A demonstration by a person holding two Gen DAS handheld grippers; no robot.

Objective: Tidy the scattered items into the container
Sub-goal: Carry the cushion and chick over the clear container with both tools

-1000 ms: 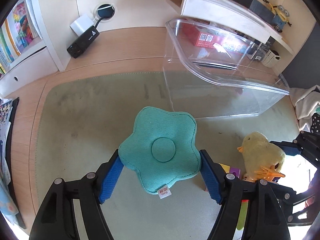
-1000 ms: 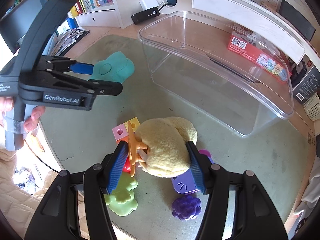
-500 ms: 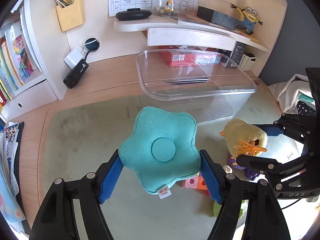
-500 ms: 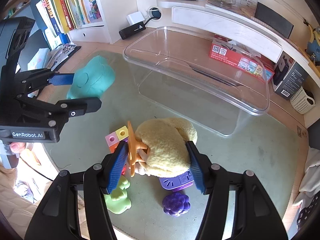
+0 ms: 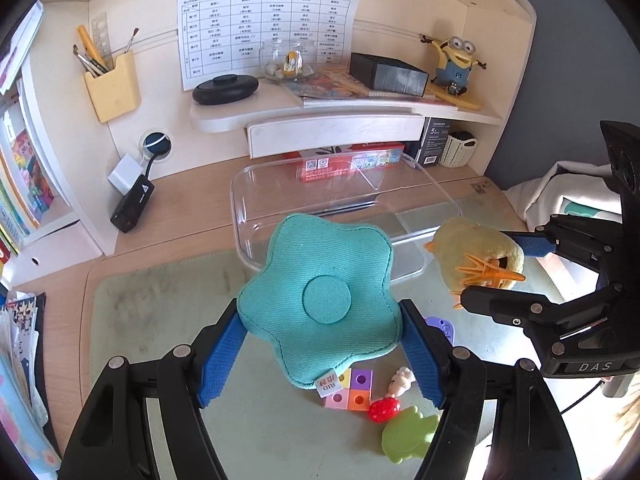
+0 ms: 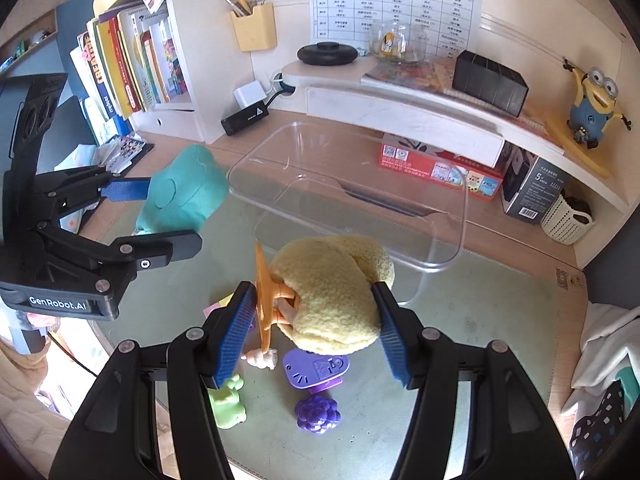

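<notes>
Left gripper point(image 5: 320, 344): jaws clamped on the teal star-shaped fabric cushion point(image 5: 320, 300), held off the worktop point(image 5: 160, 328). Right gripper point(image 6: 314, 332): jaws clamped on the yellow plush chick with orange feet point(image 6: 332, 296), also held off the worktop. The clear plastic container point(image 6: 360, 184) stands empty at 12 o'clock of both. A purple toy grape cluster point(image 6: 318, 414) and a green plastic frog figure point(image 6: 226, 404) lie on the mat at 6 o'clock.

A pale wooden desk point(image 5: 188, 216) with a cream shelf point(image 5: 304, 114); a bookcase point(image 6: 160, 80) stands left; bright daylight.
</notes>
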